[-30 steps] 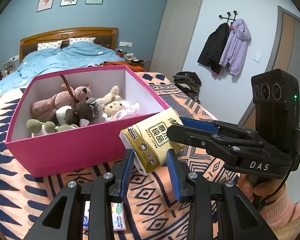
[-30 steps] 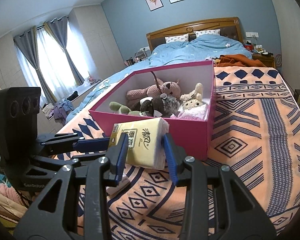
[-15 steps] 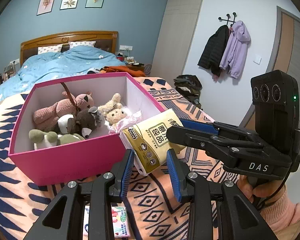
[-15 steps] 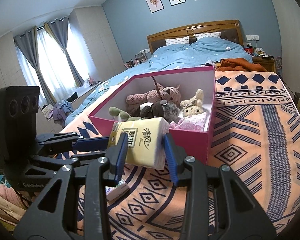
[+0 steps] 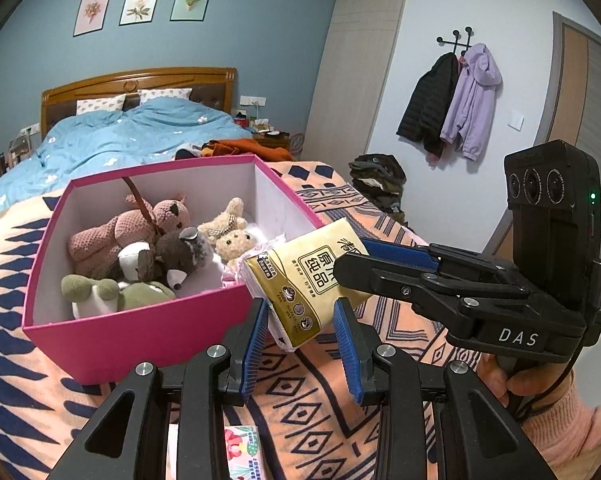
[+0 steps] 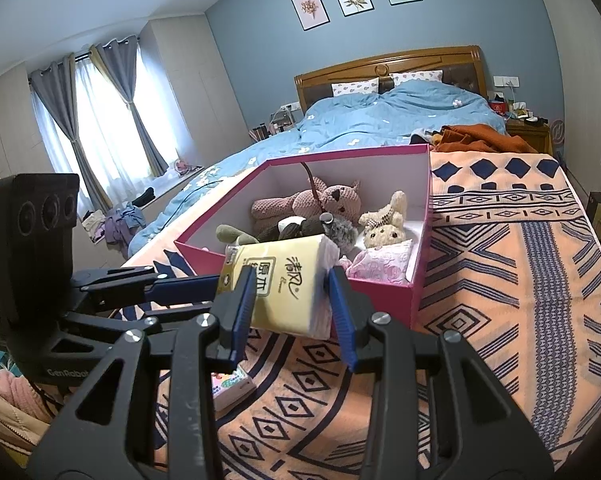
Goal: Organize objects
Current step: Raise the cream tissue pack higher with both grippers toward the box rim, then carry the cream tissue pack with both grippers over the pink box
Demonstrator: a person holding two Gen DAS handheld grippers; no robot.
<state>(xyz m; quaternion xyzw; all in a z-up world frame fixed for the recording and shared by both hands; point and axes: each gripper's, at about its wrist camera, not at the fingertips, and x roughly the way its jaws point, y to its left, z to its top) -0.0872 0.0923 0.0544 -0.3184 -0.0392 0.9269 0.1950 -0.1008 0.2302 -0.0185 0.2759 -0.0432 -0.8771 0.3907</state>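
bedroom, "das" hand-held gripper (image 5: 345,260), "清风" tissue pack (image 5: 304,284)

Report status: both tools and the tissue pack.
Left tool and right tool both shut on tissue pack. Pack held near pink box corner, not inside. Nothing in the way.

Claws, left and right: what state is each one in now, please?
Left claw: closed on the tissue pack.
Right claw: closed on the same tissue pack.
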